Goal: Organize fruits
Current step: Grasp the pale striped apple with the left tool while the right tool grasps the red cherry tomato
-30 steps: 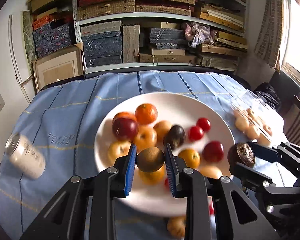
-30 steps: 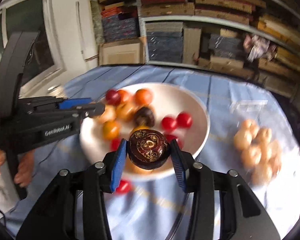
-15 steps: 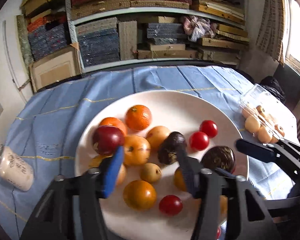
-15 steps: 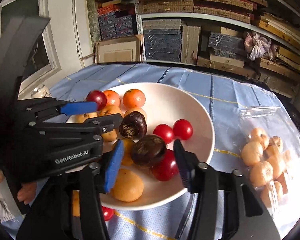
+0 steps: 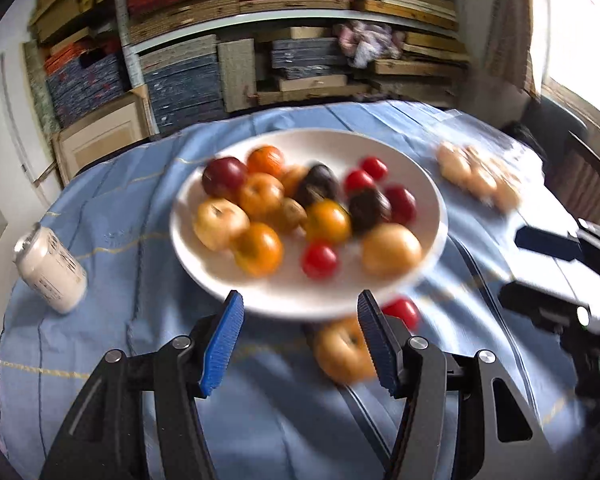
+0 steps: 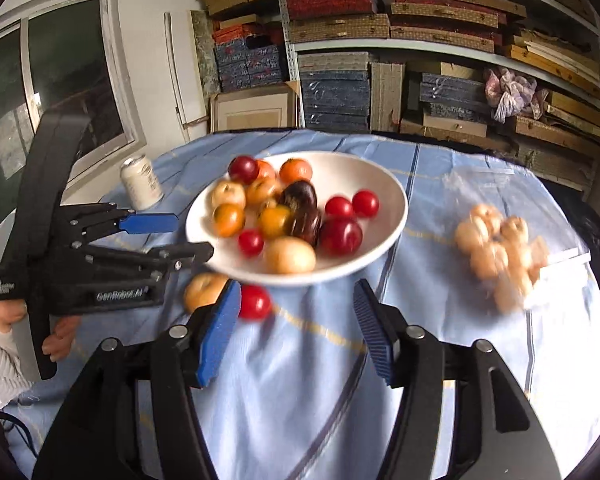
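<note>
While both of my grippers hang over the near edge of the blue tablecloth, neither holds anything: the left gripper has its blue pads spread with only cloth and plate rim between them, and the right gripper is opening, its jaws likewise bare. White plate sits ahead of both, piled with oranges, dark plums, red cherry tomatoes. Two strays remain off it, just beside its near rim: a yellow-orange apple and a red cherry tomato, close together on the cloth. From the left gripper the apple lies low and slightly right, partly behind the right-hand pad; the tomato just beyond it. From the right gripper both lie left of the left-hand pad, the tomato nearer, the apple farther. Judgement: left hand is better lined up on the apple, a small shift rightward; right hand could take the tomato. Both round, no long axis to mind. Bagged pale fruit lies well apart on the right; can stands on the left. Frames blurred.
</note>
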{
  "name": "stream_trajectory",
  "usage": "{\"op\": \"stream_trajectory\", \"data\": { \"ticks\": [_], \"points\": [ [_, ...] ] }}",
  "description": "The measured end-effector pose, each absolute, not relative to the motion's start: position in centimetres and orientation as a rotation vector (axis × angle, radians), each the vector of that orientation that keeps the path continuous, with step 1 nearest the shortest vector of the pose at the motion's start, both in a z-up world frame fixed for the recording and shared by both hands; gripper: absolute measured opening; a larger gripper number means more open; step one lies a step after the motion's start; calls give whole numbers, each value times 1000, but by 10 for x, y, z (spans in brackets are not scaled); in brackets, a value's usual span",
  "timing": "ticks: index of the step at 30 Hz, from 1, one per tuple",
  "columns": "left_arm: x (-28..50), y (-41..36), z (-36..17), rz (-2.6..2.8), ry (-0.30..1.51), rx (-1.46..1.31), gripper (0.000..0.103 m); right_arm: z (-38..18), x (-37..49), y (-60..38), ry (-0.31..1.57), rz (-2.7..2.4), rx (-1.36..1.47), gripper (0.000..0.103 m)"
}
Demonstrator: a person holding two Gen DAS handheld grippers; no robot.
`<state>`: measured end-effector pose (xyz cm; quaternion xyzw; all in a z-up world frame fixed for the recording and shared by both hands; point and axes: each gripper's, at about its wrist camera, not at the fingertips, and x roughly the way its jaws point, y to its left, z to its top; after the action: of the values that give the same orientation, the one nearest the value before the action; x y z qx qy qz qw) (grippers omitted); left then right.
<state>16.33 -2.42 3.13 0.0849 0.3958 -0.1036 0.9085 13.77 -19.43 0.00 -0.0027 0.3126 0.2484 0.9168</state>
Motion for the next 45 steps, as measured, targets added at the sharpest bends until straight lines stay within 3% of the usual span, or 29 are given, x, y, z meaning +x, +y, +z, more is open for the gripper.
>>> {"op": "stream_trajectory", "data": {
  "ticks": [2,17,19,20,38,42,45],
  "points": [
    [154,-28,24,-234,820,184,60,-4,131,-201,650,510,23,63],
    [159,-41,-7,-251,844,163,61,-3,124,-215,658,531,89,64],
    [157,-42,-7,-251,836,171,55,-4,125,-214,663,534,87,64],
    [155,-43,-7,-252,832,183,47,-5,126,-213,666,534,86,64],
    [112,-19,27,-154,677,207,46,-21,160,-137,790,603,-88,64],
    [112,-10,30,-140,674,184,46,-28,174,-120,826,610,-116,51],
    [113,-8,30,-139,676,186,46,-32,180,-117,838,611,-108,47]
  ]
}}
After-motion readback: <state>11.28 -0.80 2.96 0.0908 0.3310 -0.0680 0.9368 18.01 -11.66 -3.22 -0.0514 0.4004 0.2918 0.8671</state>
